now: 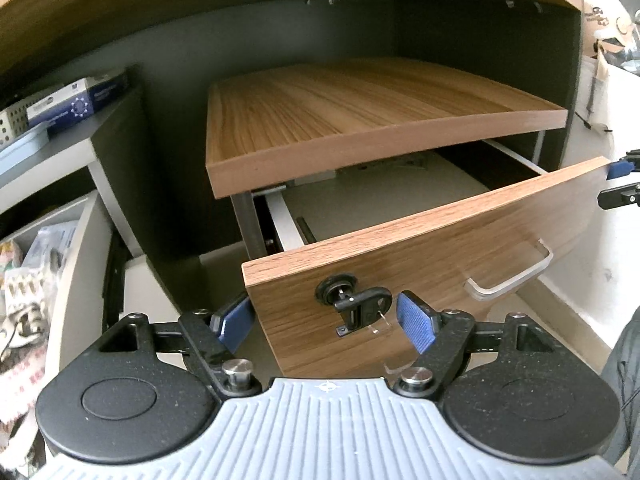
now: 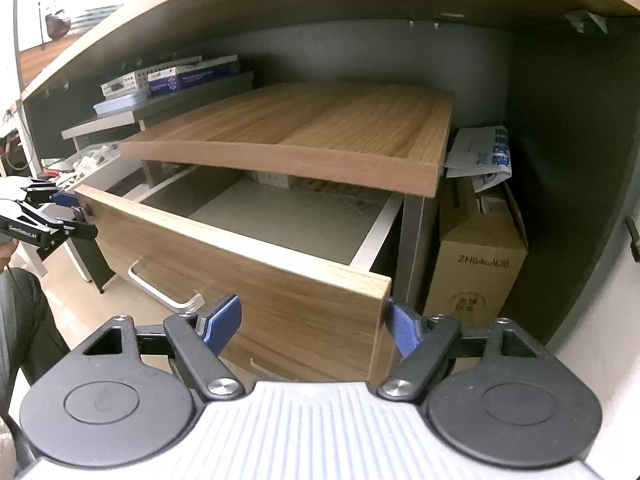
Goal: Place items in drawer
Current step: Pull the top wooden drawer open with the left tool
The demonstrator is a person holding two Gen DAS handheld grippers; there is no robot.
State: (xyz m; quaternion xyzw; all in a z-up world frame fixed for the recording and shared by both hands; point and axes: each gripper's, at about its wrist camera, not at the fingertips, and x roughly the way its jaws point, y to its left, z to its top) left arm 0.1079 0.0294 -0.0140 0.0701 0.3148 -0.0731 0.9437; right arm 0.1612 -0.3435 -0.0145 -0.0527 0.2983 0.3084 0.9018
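Observation:
The wooden drawer (image 1: 404, 256) under the desk is pulled out, showing a pale floor (image 1: 376, 196) with only flat paper at the back. Its front carries a silver handle (image 1: 516, 276) and a black key (image 1: 362, 306) in the lock. My left gripper (image 1: 326, 322) is open and holds nothing, its blue pads on either side of the drawer's left front corner and the key. My right gripper (image 2: 312, 326) is open too and holds nothing, straddling the drawer front's (image 2: 248, 268) right corner. Each gripper shows at the edge of the other's view: left gripper (image 2: 60, 212), right gripper (image 1: 622, 184).
A wooden cabinet top (image 2: 304, 128) overhangs the drawer. A cardboard box (image 2: 476, 268) with a white-blue bag (image 2: 484, 152) stands to its right. A blue box (image 1: 80, 100) lies on a grey shelf at left, above another open drawer of packets (image 1: 32, 272). A person's dark clothing (image 2: 24, 320) is nearby.

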